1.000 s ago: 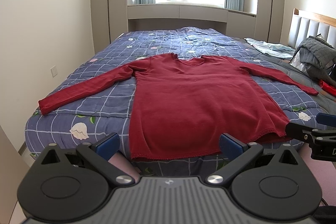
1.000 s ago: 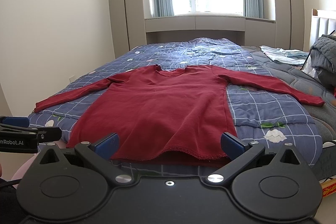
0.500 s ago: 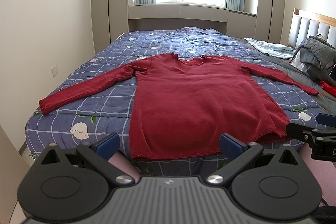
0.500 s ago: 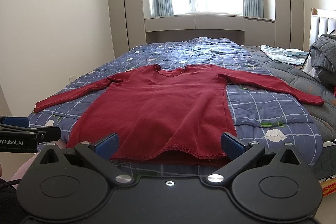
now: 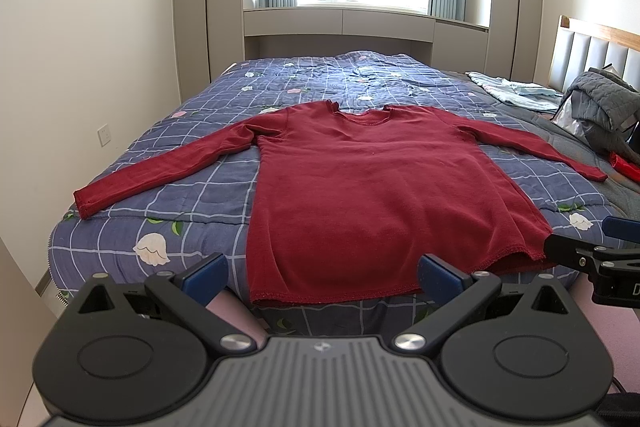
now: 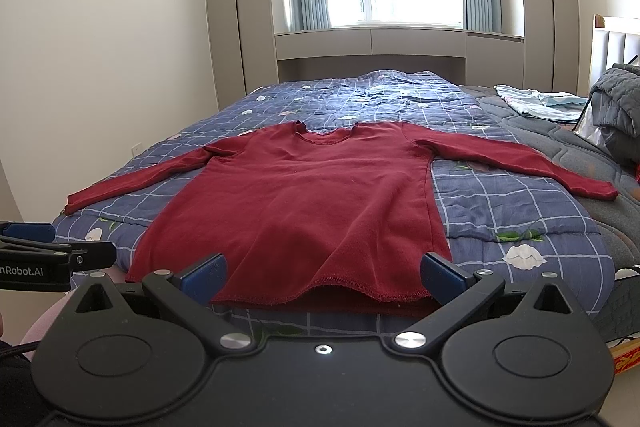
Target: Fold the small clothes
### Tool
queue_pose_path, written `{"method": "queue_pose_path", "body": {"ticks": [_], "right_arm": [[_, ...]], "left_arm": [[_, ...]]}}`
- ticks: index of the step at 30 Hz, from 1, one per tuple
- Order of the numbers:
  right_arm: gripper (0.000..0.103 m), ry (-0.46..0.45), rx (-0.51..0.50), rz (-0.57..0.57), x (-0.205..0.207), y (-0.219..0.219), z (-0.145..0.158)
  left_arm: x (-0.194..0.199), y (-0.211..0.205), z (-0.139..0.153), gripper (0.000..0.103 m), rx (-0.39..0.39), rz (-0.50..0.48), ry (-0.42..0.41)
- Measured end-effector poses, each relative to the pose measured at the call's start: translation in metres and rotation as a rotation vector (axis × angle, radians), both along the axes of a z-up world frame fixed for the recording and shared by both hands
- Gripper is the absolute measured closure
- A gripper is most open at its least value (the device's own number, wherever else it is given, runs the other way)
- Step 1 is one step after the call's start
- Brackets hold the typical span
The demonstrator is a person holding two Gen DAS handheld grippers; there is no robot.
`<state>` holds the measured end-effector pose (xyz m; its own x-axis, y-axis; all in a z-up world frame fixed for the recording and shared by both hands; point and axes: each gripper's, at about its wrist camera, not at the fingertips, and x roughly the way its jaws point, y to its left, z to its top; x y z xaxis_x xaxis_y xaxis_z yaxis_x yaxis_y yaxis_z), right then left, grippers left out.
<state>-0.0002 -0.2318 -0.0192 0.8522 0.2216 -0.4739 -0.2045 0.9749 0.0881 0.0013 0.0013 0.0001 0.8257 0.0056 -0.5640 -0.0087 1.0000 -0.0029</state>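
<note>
Left wrist view: the red shirt lies flat and face up on the blue checked quilt, both sleeves spread out wide, hem hanging just over the near edge of the bed. The left gripper sits in front of that hem with its jaws spread wide and nothing in them. The right gripper pokes in from the right edge, near the shirt's hem corner. A grey blanket is heaped by the headboard.

Right wrist view: same shirt, here a bit left of centre. The right gripper is also wide open and empty, just short of the hem. The left gripper shows at the left edge.
</note>
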Motion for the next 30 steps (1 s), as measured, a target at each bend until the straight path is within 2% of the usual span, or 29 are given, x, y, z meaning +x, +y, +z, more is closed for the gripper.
{"method": "queue_pose_path", "body": {"ticks": [10,12,23,27,30], "right_arm": [[0.000,0.000,-0.003,0.001,0.000,0.001,0.002],[0.000,-0.002,-0.005,0.000,-0.001,-0.002,-0.006],[0.000,0.008,-0.006,-0.016,0.001,-0.003,-0.005],[0.000,0.041,0.027,-0.008,0.012,-0.005,-0.001],[0.000,0.046,0.032,-0.030,0.027,-0.012,0.002]], "left_arm": [[0.001,0.003,-0.001,0.000,-0.008,-0.002,0.010],[0.001,0.004,-0.001,0.000,-0.009,-0.004,0.011],[0.005,-0.006,-0.004,0.000,0.026,-0.038,0.029],[0.022,0.000,-0.002,0.000,-0.031,-0.113,0.068],[0.044,0.010,0.007,0.000,-0.077,-0.136,0.060]]}}
